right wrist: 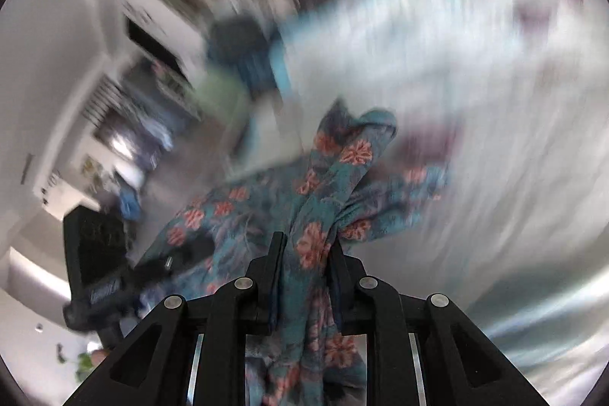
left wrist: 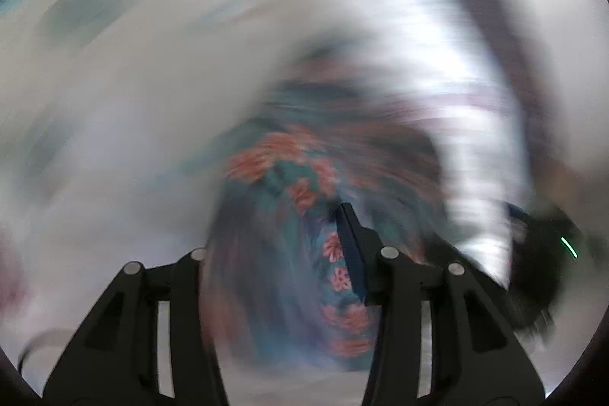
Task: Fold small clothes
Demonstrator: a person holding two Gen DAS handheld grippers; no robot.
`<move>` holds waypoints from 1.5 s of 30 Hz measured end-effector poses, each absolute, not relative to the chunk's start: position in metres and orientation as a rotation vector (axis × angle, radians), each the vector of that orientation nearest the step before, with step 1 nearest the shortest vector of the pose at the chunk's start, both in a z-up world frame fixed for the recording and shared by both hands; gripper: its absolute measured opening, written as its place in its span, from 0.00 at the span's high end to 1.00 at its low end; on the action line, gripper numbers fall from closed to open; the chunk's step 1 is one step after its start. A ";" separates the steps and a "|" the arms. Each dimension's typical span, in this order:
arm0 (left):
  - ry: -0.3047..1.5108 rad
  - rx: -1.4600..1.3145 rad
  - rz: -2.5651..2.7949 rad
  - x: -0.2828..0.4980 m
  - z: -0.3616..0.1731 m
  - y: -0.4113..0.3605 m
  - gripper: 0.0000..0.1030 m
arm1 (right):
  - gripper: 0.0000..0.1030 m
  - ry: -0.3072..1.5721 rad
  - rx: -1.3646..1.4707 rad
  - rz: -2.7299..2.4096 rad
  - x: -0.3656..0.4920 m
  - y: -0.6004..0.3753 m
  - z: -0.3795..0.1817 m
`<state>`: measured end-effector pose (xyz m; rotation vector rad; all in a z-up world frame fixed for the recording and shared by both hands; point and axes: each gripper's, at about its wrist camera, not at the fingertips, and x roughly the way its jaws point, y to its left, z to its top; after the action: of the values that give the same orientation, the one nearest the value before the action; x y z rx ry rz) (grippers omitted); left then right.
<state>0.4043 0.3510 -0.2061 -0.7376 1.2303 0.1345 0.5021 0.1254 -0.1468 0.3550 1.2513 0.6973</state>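
Small garment (right wrist: 312, 200) — teal fabric with coral-pink flower print — bunched and twisted, raised off the pale surface, its folds trailing left and right; further detail is blurred.

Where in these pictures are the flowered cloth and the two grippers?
Flowered cloth (right wrist: 316, 246): right wrist view, on the bunched part with a red flower.
Right gripper (right wrist: 304, 253): right wrist view, between its fingertips, on the cloth.
Left gripper (left wrist: 274, 234): left wrist view, gap between its fingertips.

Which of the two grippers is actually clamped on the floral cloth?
The right gripper: the floral cloth is bunched tight between its fingers. The left gripper stands wider, the cloth lying loose between its fingers.
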 end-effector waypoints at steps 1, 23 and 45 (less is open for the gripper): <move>1.248 -0.716 0.187 0.392 -0.216 0.358 0.55 | 0.78 1.348 0.308 0.732 0.495 0.139 -0.171; 0.583 -0.030 -0.105 0.160 0.060 0.104 0.02 | 0.05 0.670 -0.186 0.334 0.197 -0.079 0.113; 0.576 0.037 0.006 0.025 0.056 0.054 0.01 | 0.00 0.621 -0.206 -0.047 0.006 -0.127 0.094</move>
<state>0.0254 0.0538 0.0556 0.0373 0.5764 0.0058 0.0056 -0.1270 0.0940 -0.2064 0.6205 -0.0465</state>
